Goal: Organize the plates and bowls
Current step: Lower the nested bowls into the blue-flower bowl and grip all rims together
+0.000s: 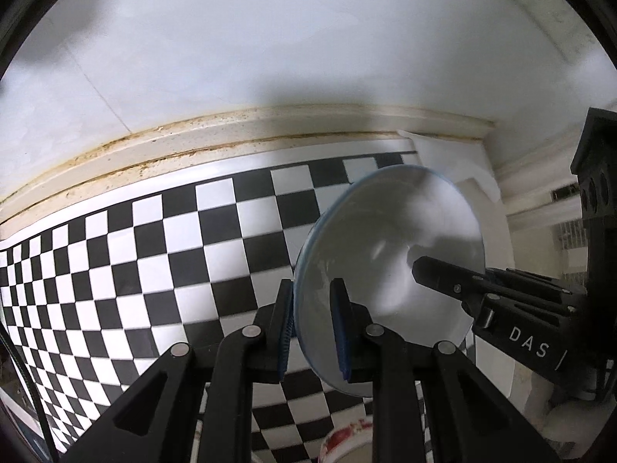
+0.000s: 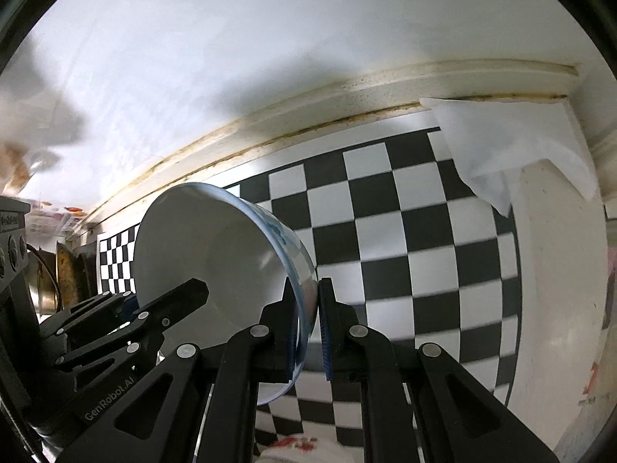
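- Bowl [image 1: 389, 239]: white glazed ceramic with a blue-patterned rim, held tilted in the air above the checkered mat [image 1: 154, 254] on the tabletop [image 2: 547, 270], toward its back edge near the wall.
- Left hand-held gripper [image 1: 314, 328]: clamped tight on the rim at one side, one pad inside the wall, one outside.
- Right hand-held gripper [image 2: 310, 328]: likewise pinched shut on the opposite rim, wall sandwiched between blue pads [image 2: 326, 332].
- Likely stiff, moderately heavy, brittle; smooth glaze probably slippery under narrow pads.
- Best taken at the rim, as now, on opposite sides; level carry advisable, since tilt could lever it out of either pinch.
- Gentle set-down needed; chipping likely on a hard knock.
- Red-patterned dish [image 1: 347, 441] below, partly hidden.
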A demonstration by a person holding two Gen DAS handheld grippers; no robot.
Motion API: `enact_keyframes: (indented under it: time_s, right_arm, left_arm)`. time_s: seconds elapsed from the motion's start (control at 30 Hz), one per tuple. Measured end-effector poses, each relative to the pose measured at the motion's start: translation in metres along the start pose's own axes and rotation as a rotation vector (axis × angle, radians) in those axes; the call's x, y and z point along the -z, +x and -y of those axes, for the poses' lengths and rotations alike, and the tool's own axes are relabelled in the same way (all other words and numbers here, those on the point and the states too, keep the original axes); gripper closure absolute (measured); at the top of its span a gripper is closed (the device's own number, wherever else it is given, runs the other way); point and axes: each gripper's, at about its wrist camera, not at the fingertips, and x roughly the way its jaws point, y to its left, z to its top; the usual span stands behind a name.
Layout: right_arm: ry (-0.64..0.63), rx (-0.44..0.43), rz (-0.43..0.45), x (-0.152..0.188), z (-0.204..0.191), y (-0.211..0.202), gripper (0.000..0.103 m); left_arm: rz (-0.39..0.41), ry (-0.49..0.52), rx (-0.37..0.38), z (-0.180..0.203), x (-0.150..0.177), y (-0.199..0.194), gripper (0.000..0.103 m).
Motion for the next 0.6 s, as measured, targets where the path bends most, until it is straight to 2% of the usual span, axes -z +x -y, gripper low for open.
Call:
enact_keyframes:
  time_s: [0.33, 0.6]
  right_arm:
    - [0.035, 0.004, 0.052, 0.088, -0.007, -0.045, 0.091]
    - [0.078, 0.016, 0.055, 0.158, 0.005, -0.061, 0.091]
  left_arm:
    - [0.028, 0.068, 0.035, 0.022, 0.065, -0.032, 0.086]
    - [-0.014, 0.107, 0.071, 0.032, 0.125, -0.037, 0.086]
